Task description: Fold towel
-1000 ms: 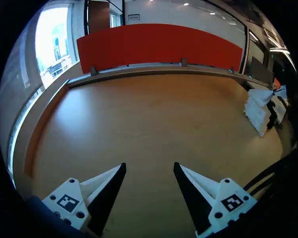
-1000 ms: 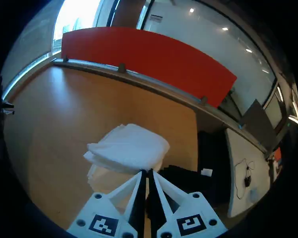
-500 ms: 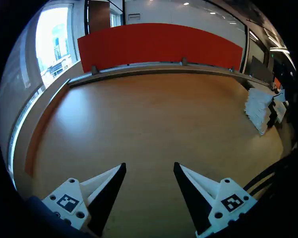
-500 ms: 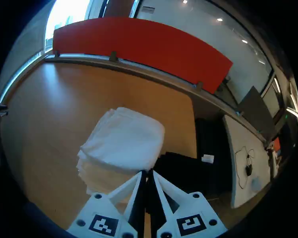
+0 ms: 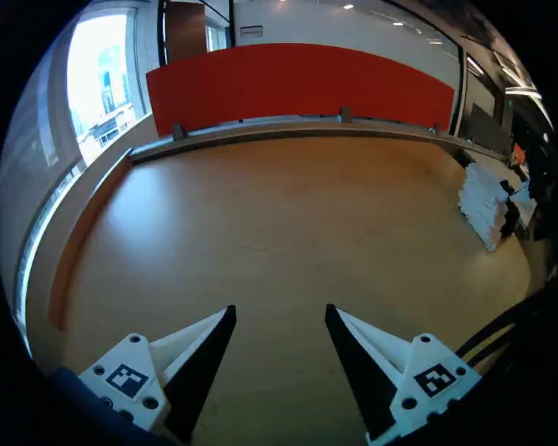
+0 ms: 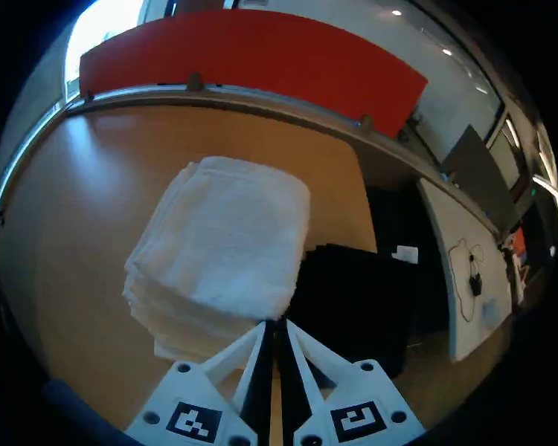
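- Folded white towels sit in a stack (image 6: 219, 253) at the right edge of the tabletop (image 5: 279, 208), square and tidy.
- The right tongs (image 6: 274, 323) are pressed together, their tips at the stack's near edge. I cannot tell whether any cloth is pinched between them.
- The left tongs (image 5: 280, 308) stand apart over plain wood, holding nothing, with the stack (image 5: 483, 204) well off to their far right.
- My guess is that a finished towel is being laid on top. The next move would be to let go cleanly and draw back without dragging the top fold.
- The tabletop is glossy light wood. A red screen (image 5: 301, 82) runs along its far side, and a bright window (image 5: 100, 82) is at the far left.
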Motion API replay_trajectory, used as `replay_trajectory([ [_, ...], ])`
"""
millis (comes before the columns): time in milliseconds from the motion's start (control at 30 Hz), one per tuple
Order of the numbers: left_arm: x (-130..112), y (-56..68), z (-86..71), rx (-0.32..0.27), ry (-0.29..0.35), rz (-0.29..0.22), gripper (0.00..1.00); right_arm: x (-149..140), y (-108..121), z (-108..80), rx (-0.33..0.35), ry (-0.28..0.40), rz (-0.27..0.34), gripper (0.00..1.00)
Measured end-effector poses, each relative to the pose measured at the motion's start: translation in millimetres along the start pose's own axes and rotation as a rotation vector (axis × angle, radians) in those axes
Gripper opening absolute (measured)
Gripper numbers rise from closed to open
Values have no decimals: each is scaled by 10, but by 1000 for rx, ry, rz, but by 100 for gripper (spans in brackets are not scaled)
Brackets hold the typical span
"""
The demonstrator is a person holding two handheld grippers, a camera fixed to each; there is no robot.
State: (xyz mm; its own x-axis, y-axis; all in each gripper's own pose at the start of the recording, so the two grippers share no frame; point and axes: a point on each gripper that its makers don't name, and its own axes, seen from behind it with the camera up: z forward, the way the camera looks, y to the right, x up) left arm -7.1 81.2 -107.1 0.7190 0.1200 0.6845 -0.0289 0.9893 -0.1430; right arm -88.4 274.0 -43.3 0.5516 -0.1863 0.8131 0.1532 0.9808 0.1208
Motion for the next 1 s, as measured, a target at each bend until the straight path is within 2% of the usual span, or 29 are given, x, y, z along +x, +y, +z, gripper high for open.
replay_trajectory([
  [333,19,5,3,-1,2,2,88,-128,6,183,-26,-43,26,5],
  [700,24,-36,-1,3,3,-1,88,-157,26,227,-46,-56,28,7],
  [767,32,-47,0,5,4,-1,88,-150,29,201,-51,-48,33,10],
  [900,53,-64,5,5,7,-4,88,-136,5,127,-48,-26,33,24],
  [1000,68,-74,8,3,10,-5,88,-120,14,59,-59,-7,24,41],
])
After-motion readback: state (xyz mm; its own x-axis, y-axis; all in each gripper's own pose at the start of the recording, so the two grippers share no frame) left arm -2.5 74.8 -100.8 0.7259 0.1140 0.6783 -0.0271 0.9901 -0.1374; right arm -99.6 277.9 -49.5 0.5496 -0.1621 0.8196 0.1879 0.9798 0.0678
